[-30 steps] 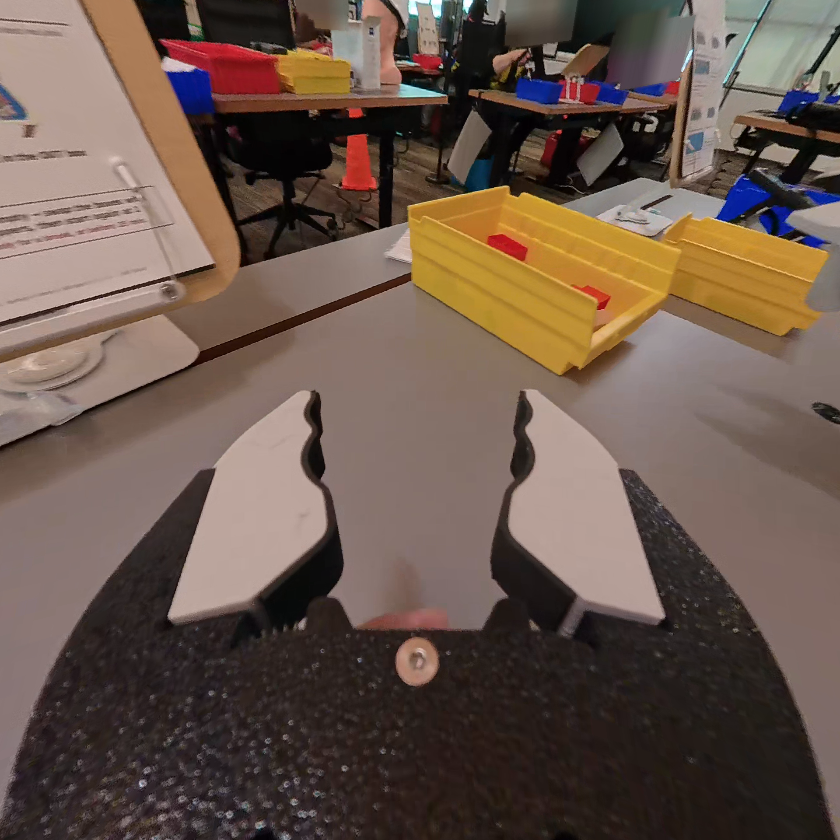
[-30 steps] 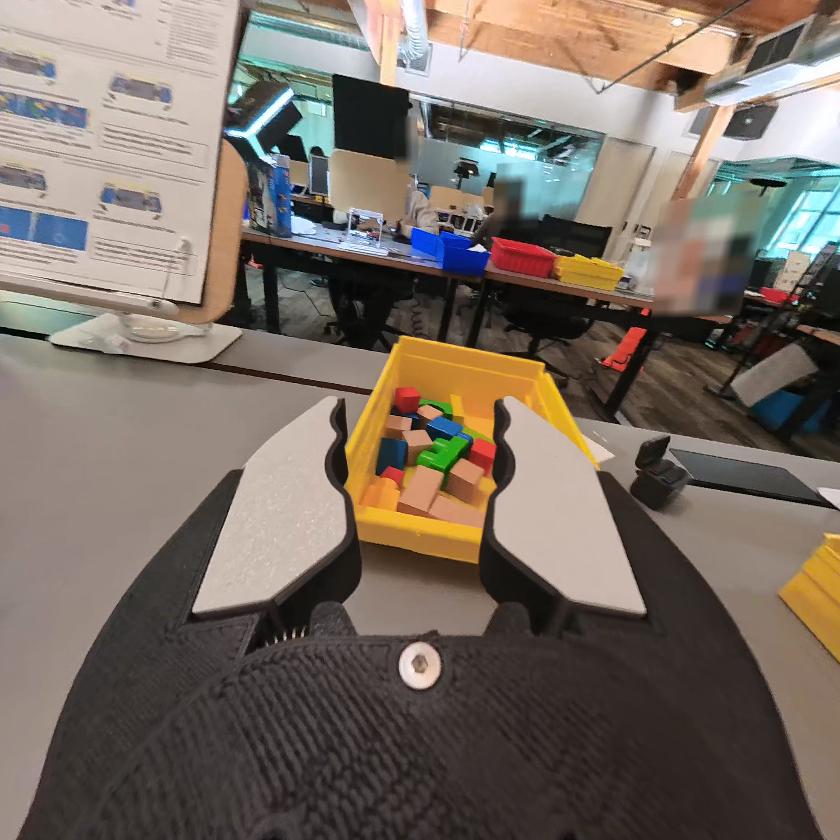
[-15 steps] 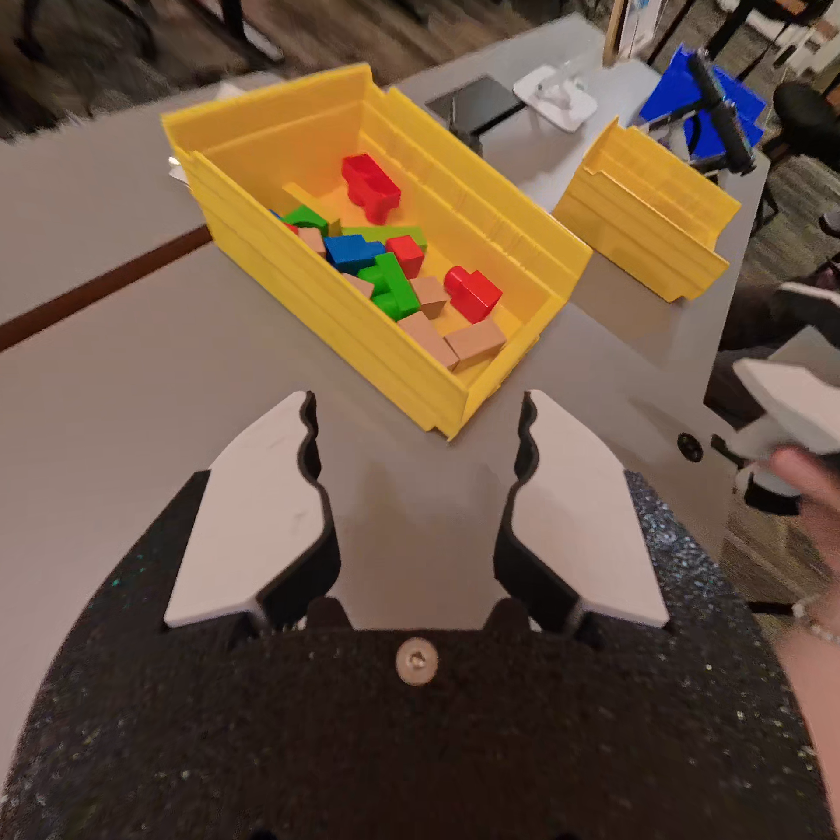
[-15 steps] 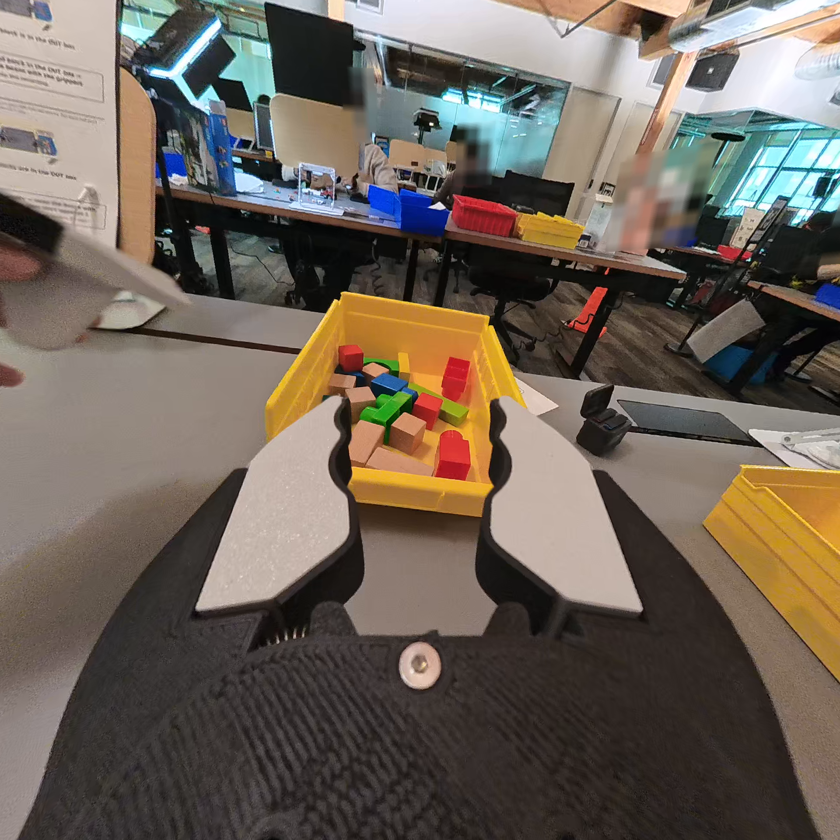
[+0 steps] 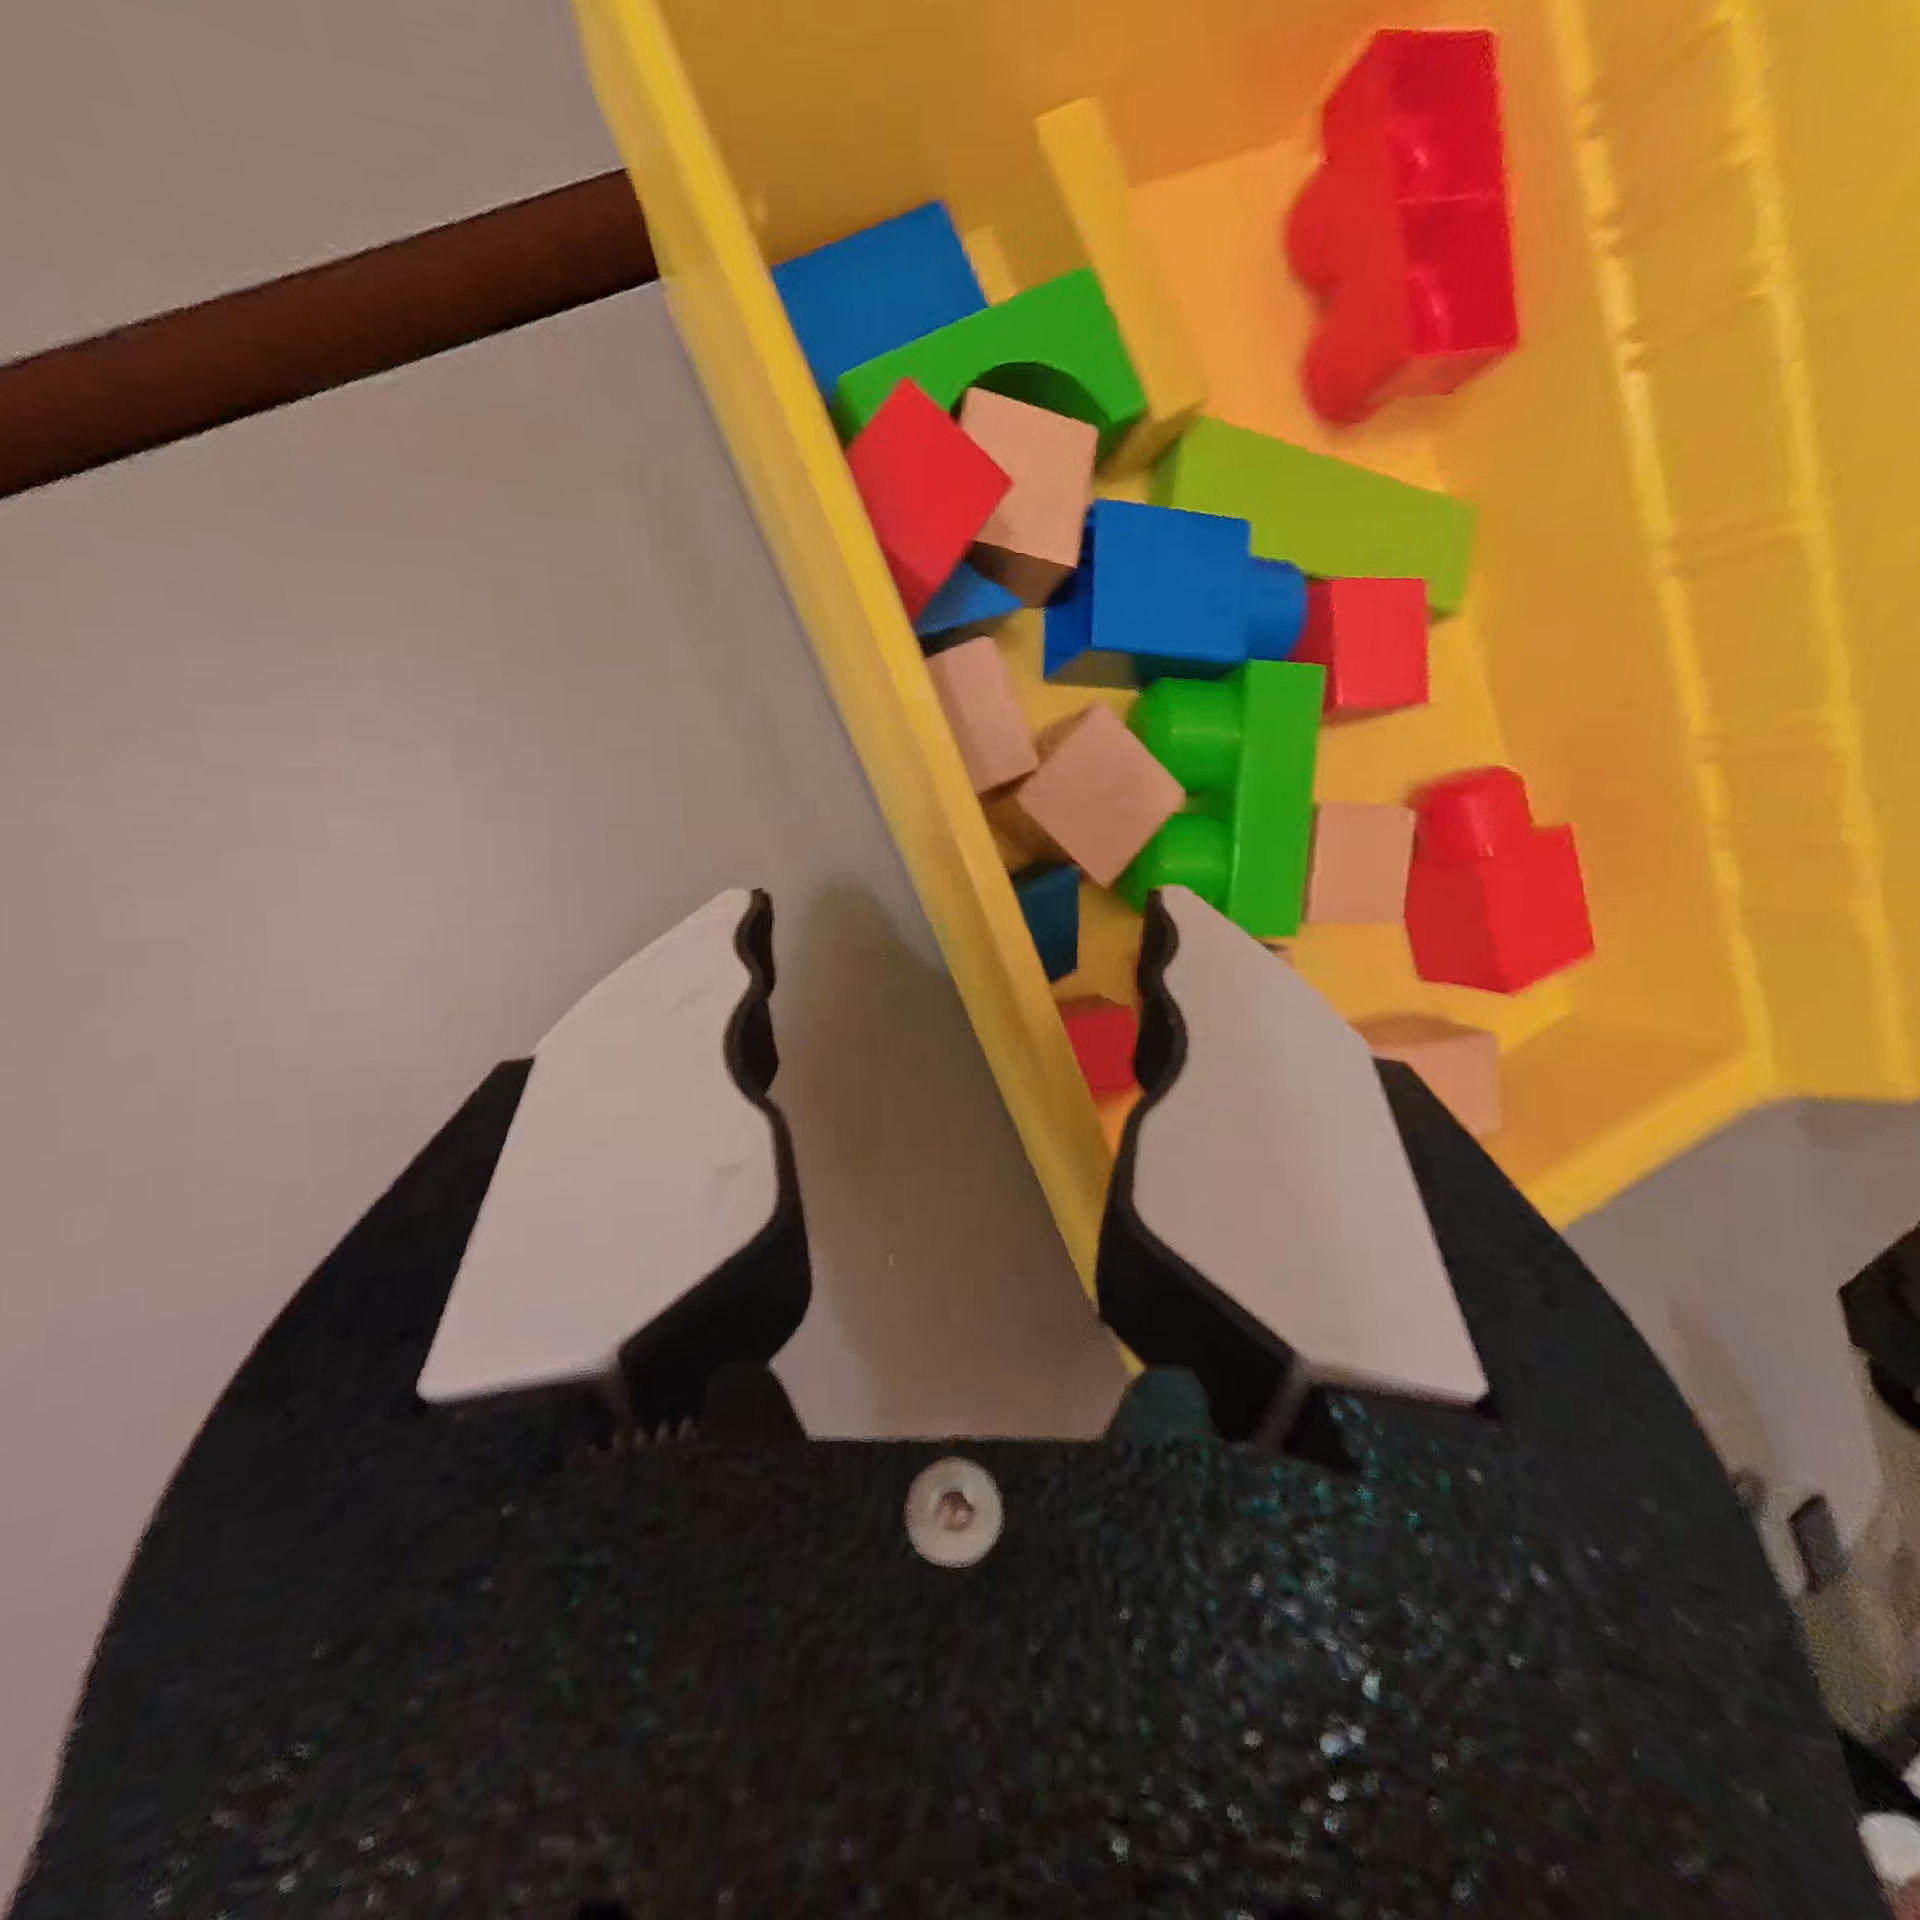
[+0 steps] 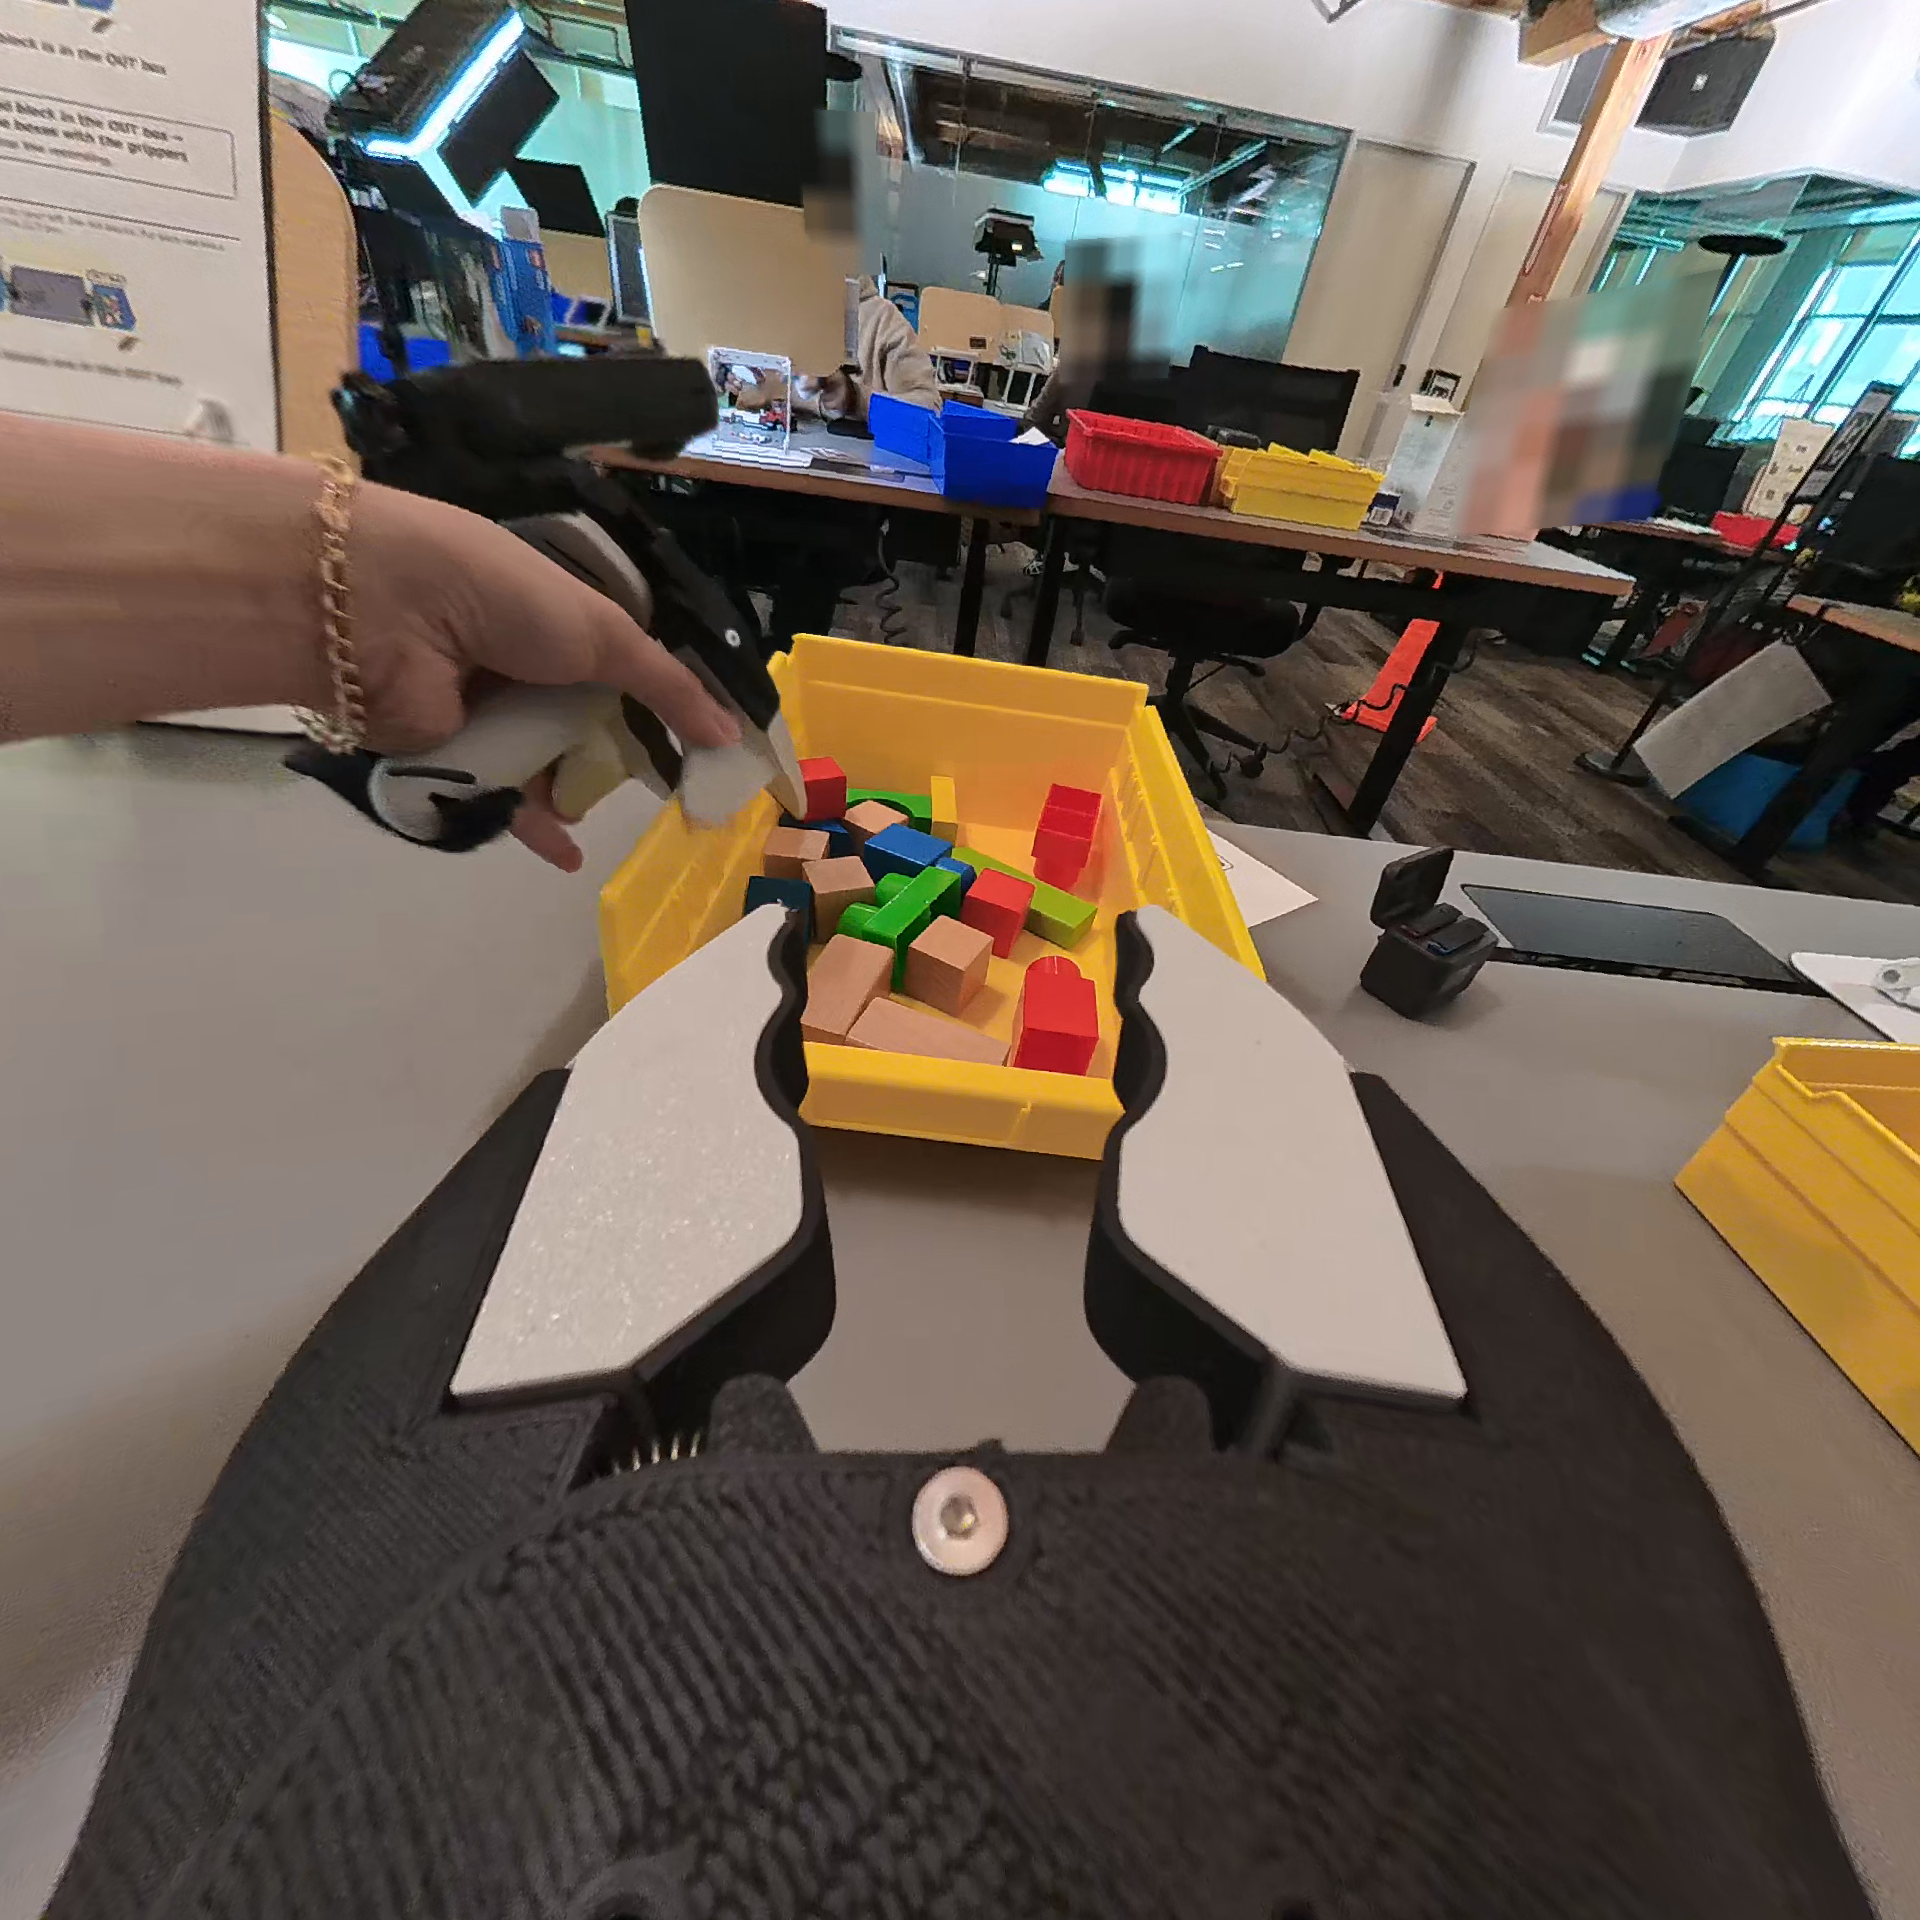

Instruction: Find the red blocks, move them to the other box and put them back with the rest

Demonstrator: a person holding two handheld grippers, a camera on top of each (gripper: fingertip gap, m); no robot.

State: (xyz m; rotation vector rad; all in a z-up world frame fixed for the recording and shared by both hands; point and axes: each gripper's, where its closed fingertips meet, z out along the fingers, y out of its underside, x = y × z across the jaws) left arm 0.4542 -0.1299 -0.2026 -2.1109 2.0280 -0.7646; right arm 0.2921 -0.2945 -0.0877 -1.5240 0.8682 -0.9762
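Note:
A yellow box (image 6: 935,1112) on the grey table holds mixed wooden, blue, green and red blocks. Red blocks show in the left wrist view: a cube (image 5: 925,488) by the left wall, a flat one (image 5: 1366,644), and two studded ones (image 5: 1408,218) (image 5: 1496,883). My left gripper (image 5: 956,935) is open and empty, and it straddles the box's left wall (image 5: 831,582). In the right wrist view its fingertip (image 6: 779,764) is next to the red cube (image 6: 821,784). My right gripper (image 6: 956,925) is open and empty, just before the box's front wall.
A second yellow box (image 6: 1818,1153) stands at the right. A black case (image 6: 1418,945) and a dark tablet (image 6: 1621,930) lie behind it. A sign board (image 6: 125,208) stands at the far left. A person's hand (image 6: 436,634) holds the left gripper.
My left gripper has swung down and forward to the box, over its left wall, with its fingers a little closer together. My right gripper has come slightly closer to the box front.

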